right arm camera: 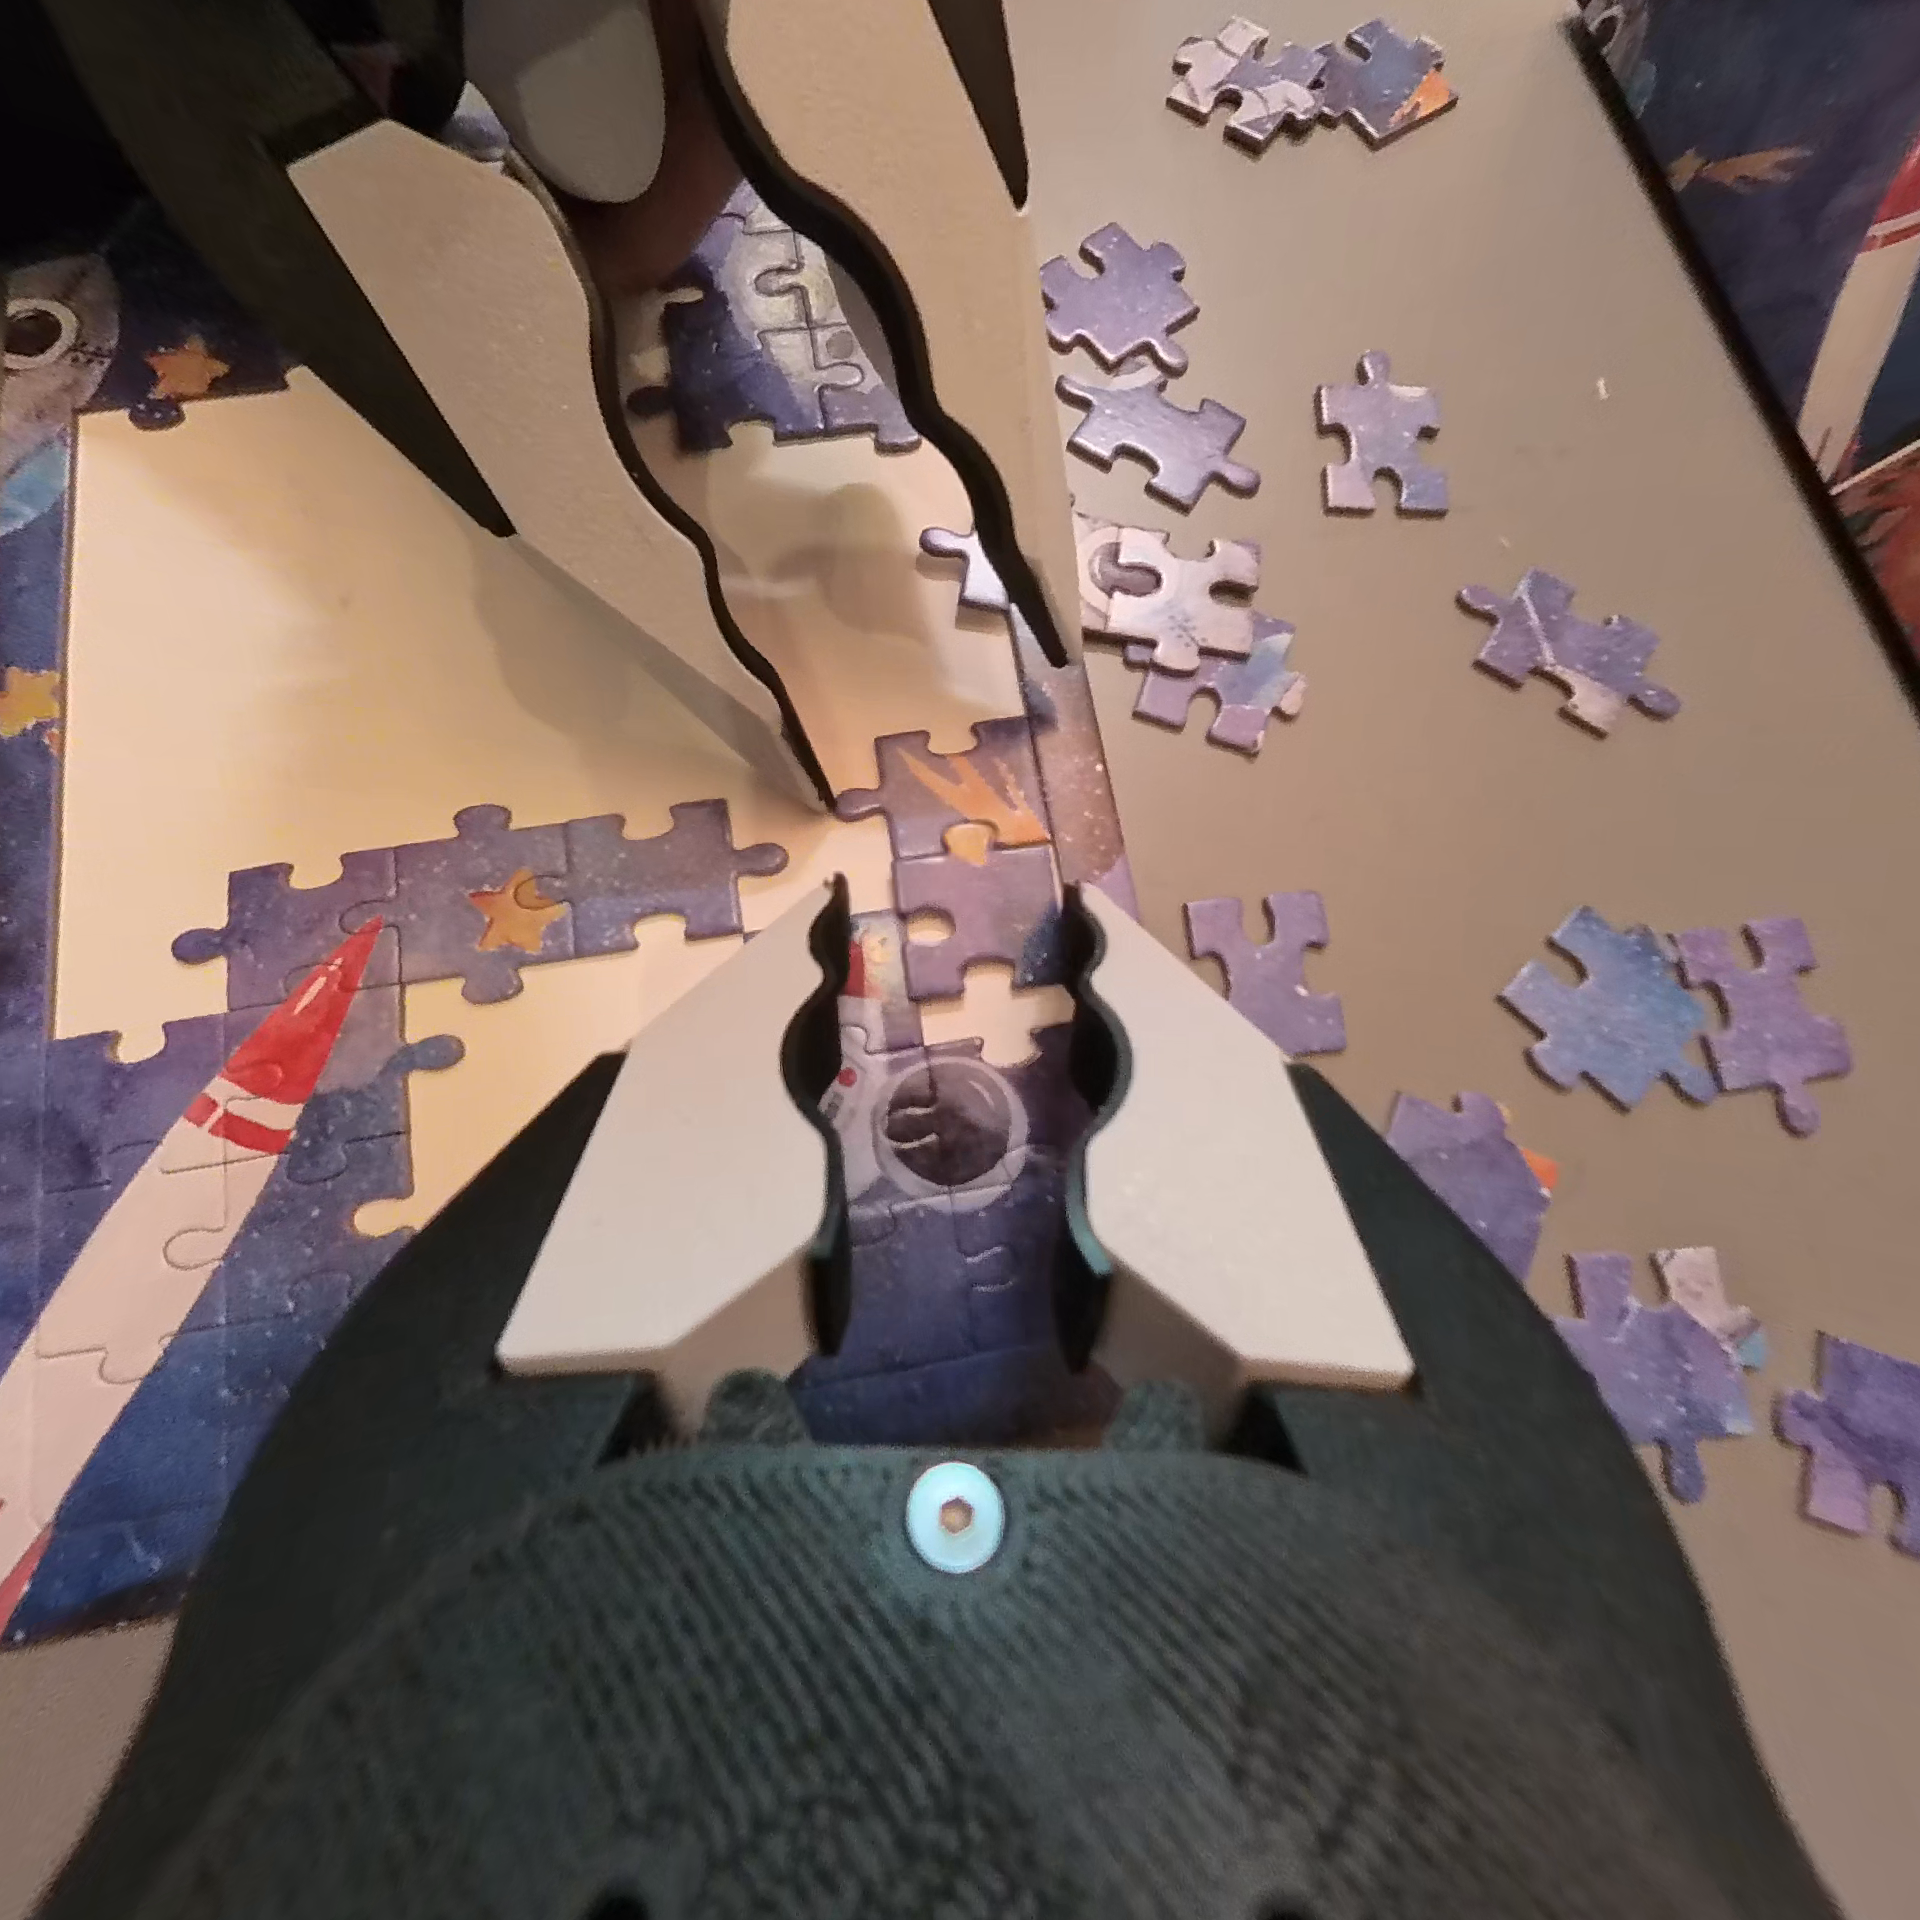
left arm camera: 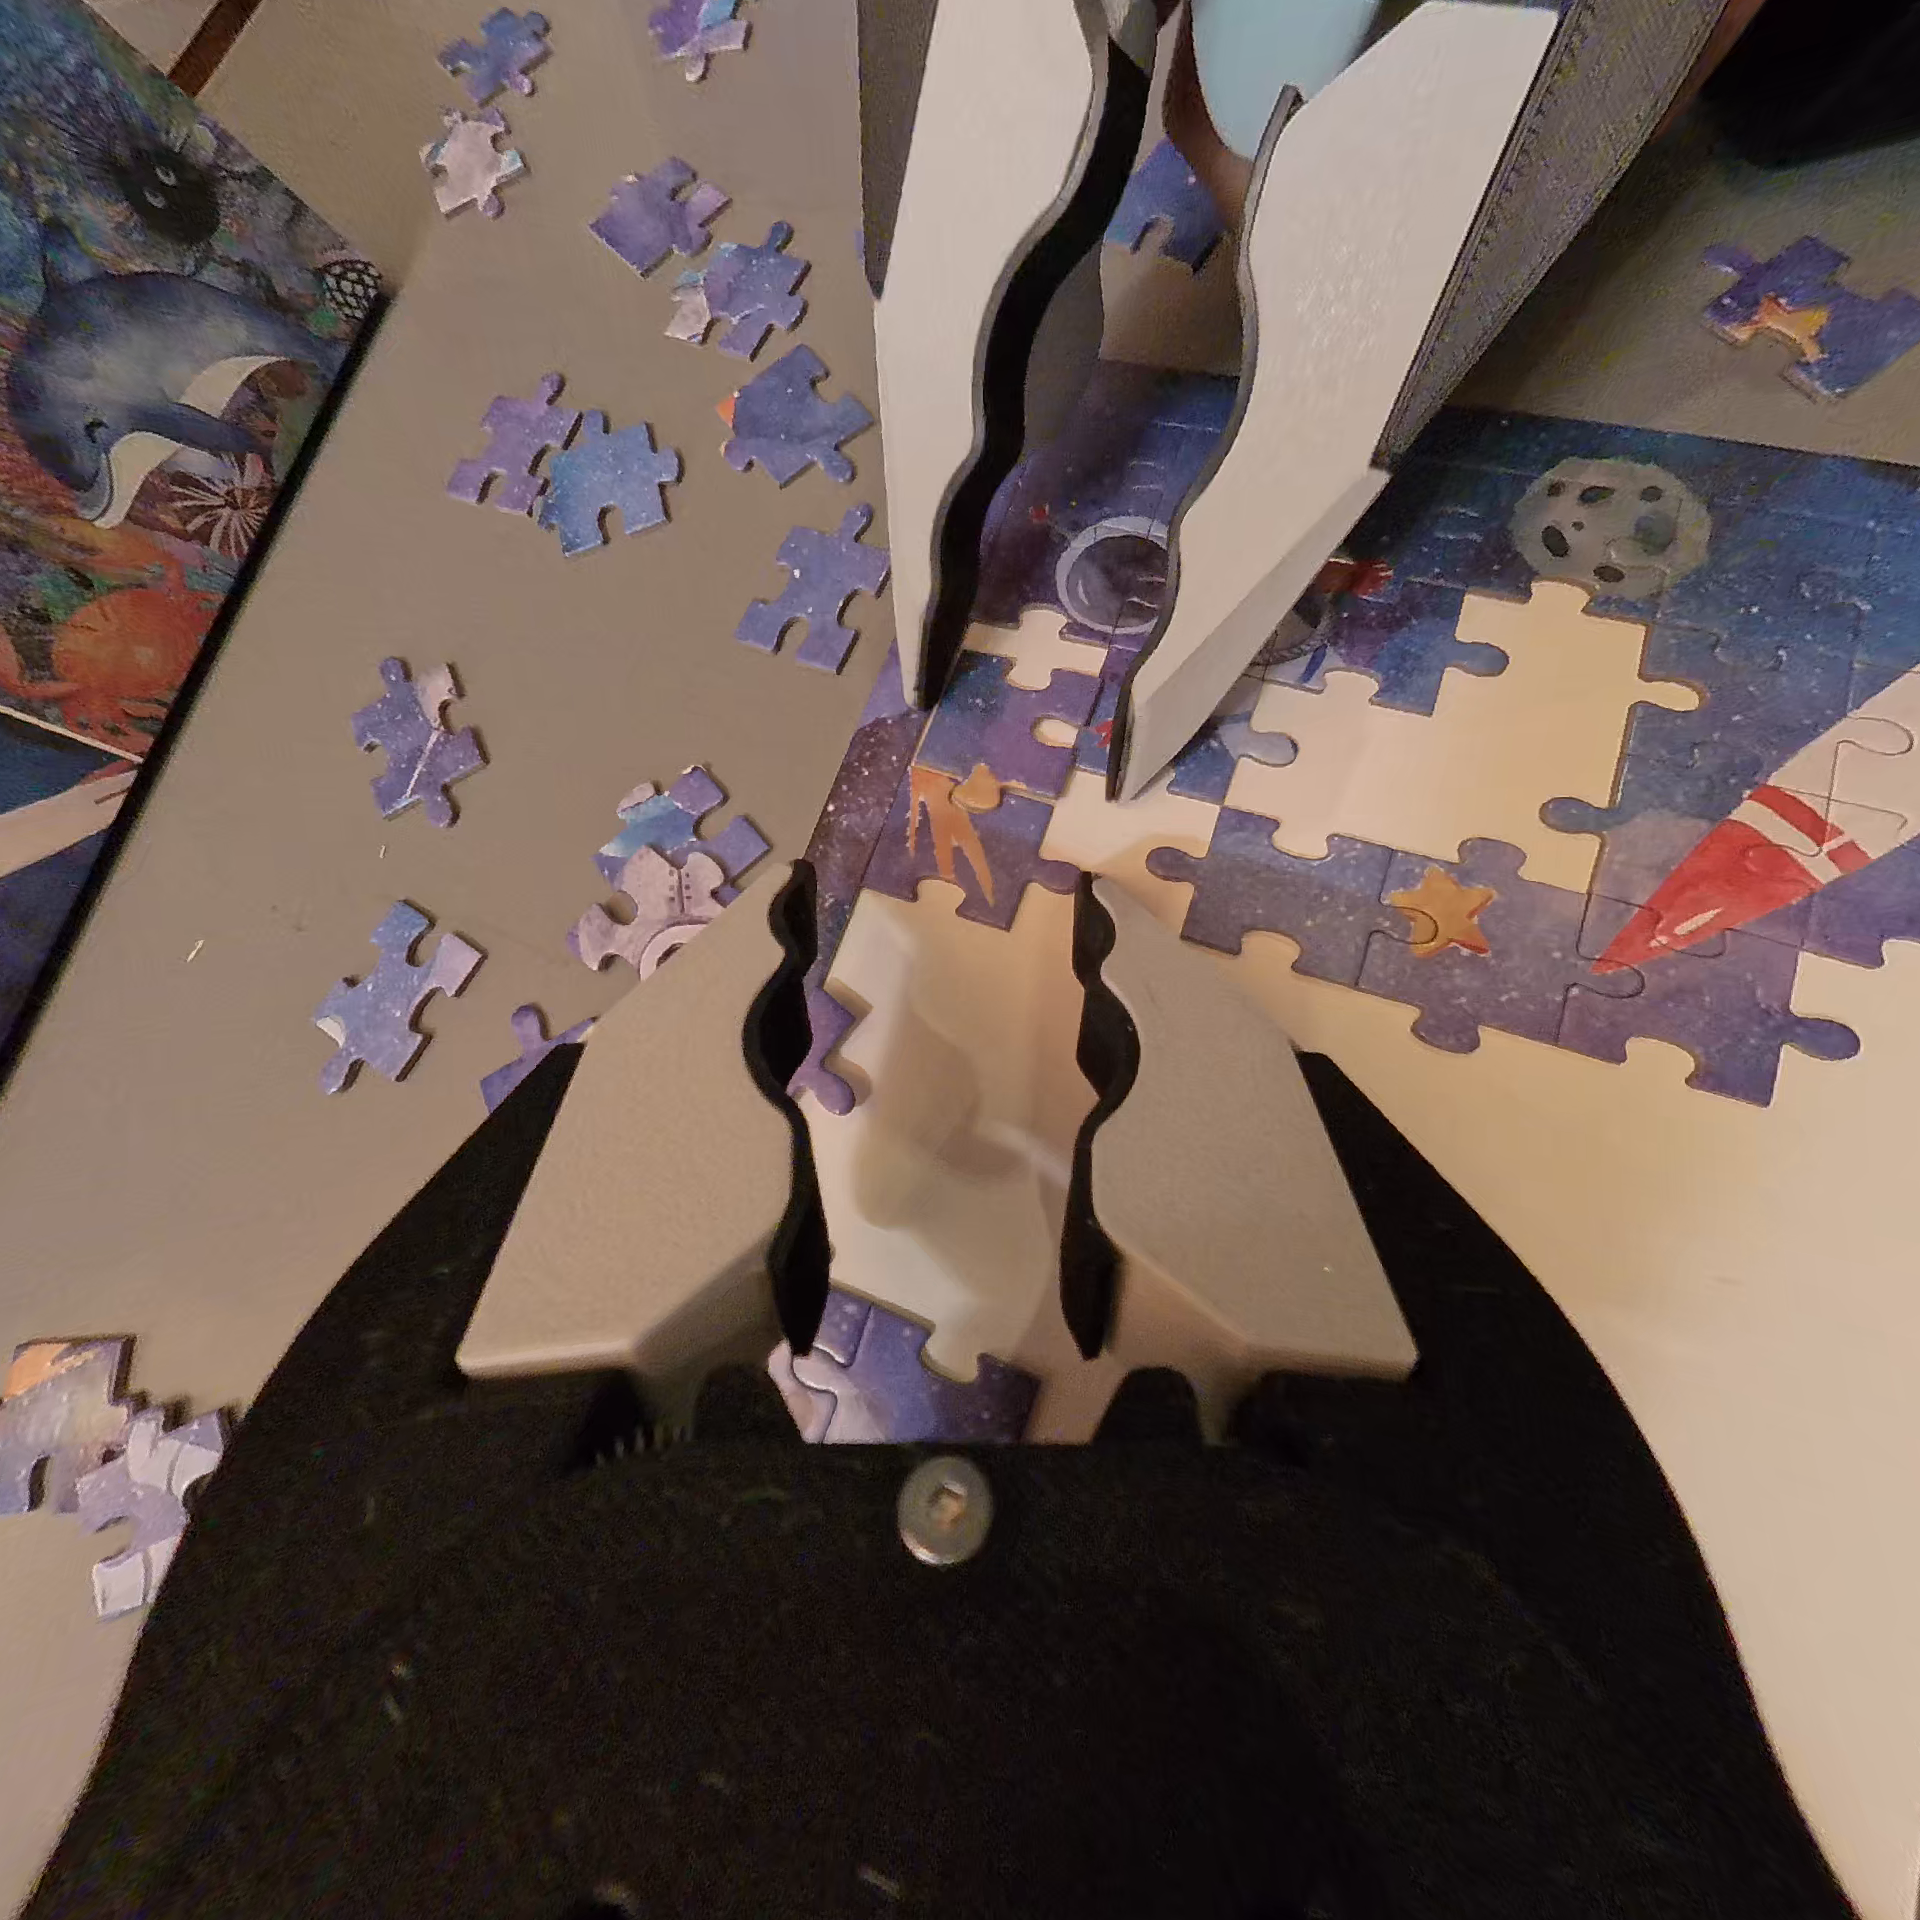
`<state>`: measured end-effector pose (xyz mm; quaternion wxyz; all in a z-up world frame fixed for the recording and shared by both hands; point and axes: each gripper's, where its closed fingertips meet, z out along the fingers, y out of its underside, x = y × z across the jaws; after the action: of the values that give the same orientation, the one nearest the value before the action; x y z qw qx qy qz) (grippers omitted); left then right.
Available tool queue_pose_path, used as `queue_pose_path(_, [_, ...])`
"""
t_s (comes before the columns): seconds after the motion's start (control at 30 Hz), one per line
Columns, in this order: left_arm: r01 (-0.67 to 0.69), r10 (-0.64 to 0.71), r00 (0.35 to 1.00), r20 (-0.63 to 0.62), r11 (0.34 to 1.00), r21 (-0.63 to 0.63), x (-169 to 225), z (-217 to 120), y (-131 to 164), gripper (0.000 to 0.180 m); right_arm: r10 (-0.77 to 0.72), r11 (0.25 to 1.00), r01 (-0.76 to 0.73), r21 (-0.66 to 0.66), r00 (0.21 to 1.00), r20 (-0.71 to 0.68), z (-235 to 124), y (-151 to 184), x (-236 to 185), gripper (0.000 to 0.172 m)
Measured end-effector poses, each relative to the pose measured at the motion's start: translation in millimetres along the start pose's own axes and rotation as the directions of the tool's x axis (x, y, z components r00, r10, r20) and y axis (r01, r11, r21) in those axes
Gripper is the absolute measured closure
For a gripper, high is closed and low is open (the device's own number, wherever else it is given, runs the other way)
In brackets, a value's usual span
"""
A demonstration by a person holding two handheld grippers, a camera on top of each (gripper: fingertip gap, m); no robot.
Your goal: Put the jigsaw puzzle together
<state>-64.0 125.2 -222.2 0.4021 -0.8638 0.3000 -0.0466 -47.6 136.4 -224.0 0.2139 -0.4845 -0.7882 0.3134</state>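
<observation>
My left tongs (left arm camera: 940,883) hang apart and empty at centre frame over a bare gap in the puzzle tray (left arm camera: 1455,1195). My right tongs (right arm camera: 951,899), also apart, straddle a purple piece (right arm camera: 982,920) lying flat by the tray's edge, their tips apparently steadying it without pinching. Loose pieces (left arm camera: 613,483) wait at upper left.

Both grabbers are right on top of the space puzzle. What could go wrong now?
1. The right hand-held gripper, open, straddles a purple piece near the puzzle's edge strip; a nudge might pop it loose.
2. The left hand-held gripper, also open, has a fingertip beside the comet piece and might shift it.
3. The grippers are close and may bump.
</observation>
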Motion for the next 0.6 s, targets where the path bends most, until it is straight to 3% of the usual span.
queue_pose_path(0.3, [0.0,0.0,1.0,-0.001,1.0,0.001,0.1,0.0,-0.1,0.133,-0.035,0.999,0.035,0.016,0.998,-0.043,-7.5,-1.7,3.4,0.134])
queue_pose_path(0.6, [-0.004,0.004,1.0,0.002,1.0,-0.001,0.5,-0.1,-0.2,0.133,-0.005,0.998,0.012,0.068,0.994,-0.106,-20.0,-4.4,13.4,0.158])
